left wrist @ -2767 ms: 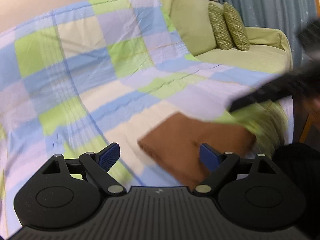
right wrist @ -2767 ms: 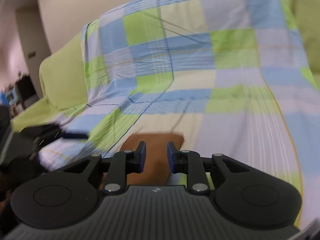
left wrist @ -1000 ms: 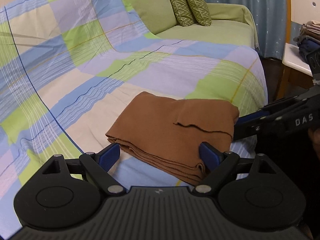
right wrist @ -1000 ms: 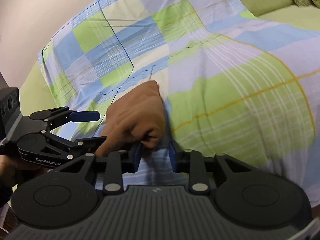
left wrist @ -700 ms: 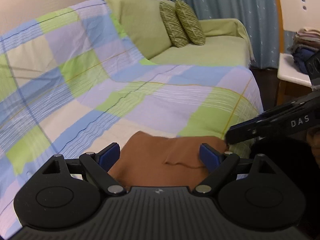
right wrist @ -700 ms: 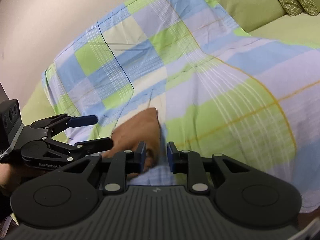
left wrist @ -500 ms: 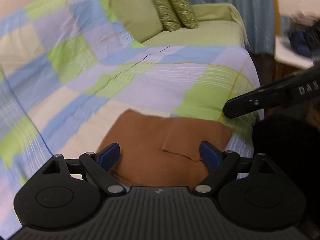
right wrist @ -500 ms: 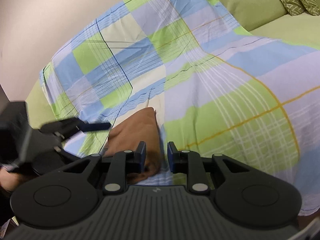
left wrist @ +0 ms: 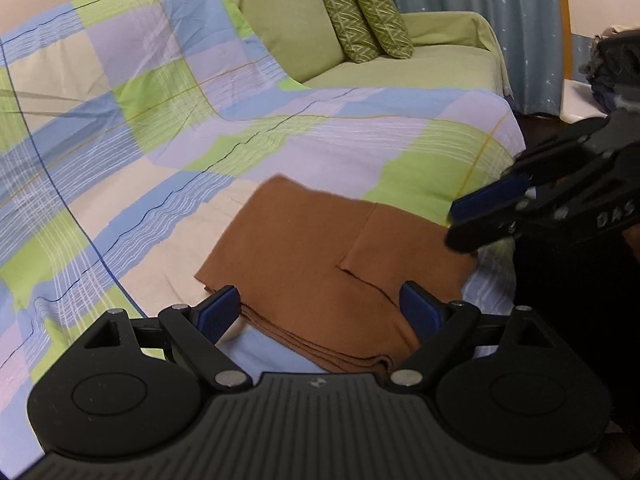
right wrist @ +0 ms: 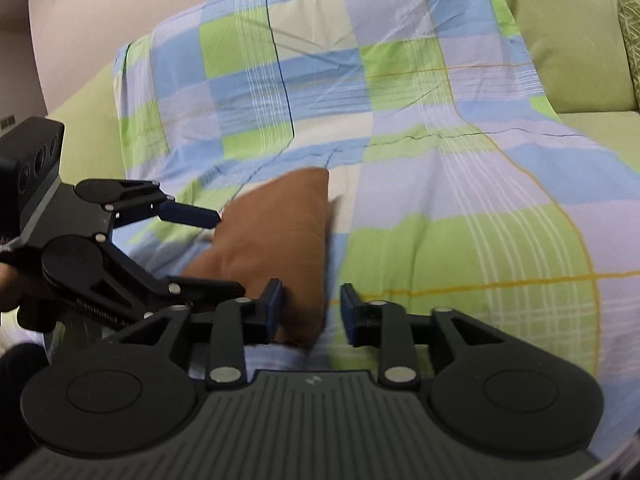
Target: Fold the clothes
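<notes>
A brown garment (left wrist: 320, 256) lies folded flat in several layers on the checked sheet, near the sofa's front edge. My left gripper (left wrist: 320, 312) hovers just above its near folded edge, open wide, with nothing between the fingers. My right gripper (left wrist: 480, 216) comes in from the right, beside the garment's far right corner. In the right wrist view the brown garment (right wrist: 272, 240) lies just ahead of my right gripper (right wrist: 312, 308), which stands open by a narrow gap and grips nothing. The left gripper (right wrist: 200, 248) shows at the garment's left side.
A blue, green and lilac checked sheet (left wrist: 168, 152) covers the green sofa (left wrist: 420, 68). Two patterned cushions (left wrist: 364, 24) lean at the back. A curtain (left wrist: 480, 4) hangs behind. A white chair (left wrist: 580, 96) with stacked clothes stands at the right.
Both views have shifted a little around the garment, which lies still. The right gripper has come nearer to its right corner. Neither gripper's finger gap has changed.
</notes>
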### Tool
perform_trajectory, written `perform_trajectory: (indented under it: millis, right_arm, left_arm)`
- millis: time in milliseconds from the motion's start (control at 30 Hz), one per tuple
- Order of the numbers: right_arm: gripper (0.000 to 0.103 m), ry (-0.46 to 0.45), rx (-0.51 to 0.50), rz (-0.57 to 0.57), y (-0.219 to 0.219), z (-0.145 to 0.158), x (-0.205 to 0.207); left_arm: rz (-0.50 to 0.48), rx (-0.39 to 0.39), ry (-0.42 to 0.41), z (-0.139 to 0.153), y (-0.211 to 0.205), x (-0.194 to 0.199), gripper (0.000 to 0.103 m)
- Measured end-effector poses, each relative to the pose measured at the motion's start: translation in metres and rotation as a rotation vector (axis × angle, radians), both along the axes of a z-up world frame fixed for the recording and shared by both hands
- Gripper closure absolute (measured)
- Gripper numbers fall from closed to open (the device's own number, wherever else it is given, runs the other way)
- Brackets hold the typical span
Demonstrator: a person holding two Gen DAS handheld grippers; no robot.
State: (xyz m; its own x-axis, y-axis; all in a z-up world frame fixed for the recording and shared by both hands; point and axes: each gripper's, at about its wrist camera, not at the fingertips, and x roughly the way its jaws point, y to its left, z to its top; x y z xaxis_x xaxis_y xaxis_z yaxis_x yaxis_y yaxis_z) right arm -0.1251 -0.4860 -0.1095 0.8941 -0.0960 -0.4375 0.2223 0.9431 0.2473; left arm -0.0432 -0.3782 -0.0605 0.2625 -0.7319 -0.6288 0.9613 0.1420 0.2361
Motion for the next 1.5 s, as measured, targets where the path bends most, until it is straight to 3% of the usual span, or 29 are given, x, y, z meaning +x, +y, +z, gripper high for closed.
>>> perform_trajectory:
  millis: [333, 567, 800, 967, 1167, 1500]
  right_arm:
    - [0.077, 0.068, -0.197, 0.06, 0.023, 0.005, 0.01]
    - [0.072, 0.064, -0.175, 0.079, 0.016, 0.009, 0.011]
    - [0.073, -0.013, -0.139, 0.064, 0.004, 0.022, 0.027]
    - [0.071, 0.06, -0.174, 0.079, -0.002, 0.013, 0.049]
    - [0.07, 0.016, -0.178, 0.075, -0.008, 0.029, 0.061]
    - [0.069, 0.133, -0.215, 0.065, -0.02, 0.015, 0.118]
  left_arm:
    - [0.031, 0.011, -0.027, -0.001, 0.013, -0.003, 0.014]
    - [0.093, -0.013, -0.03, -0.006, 0.015, -0.009, 0.014]
    - [0.108, -0.025, -0.023, -0.007, 0.017, -0.008, 0.014]
    - [0.126, -0.037, -0.007, -0.006, 0.017, -0.007, 0.014]
    - [0.138, -0.042, -0.01, 0.0, 0.021, -0.01, 0.014]
    - [0.196, -0.075, 0.047, -0.004, 0.024, -0.006, 0.014]
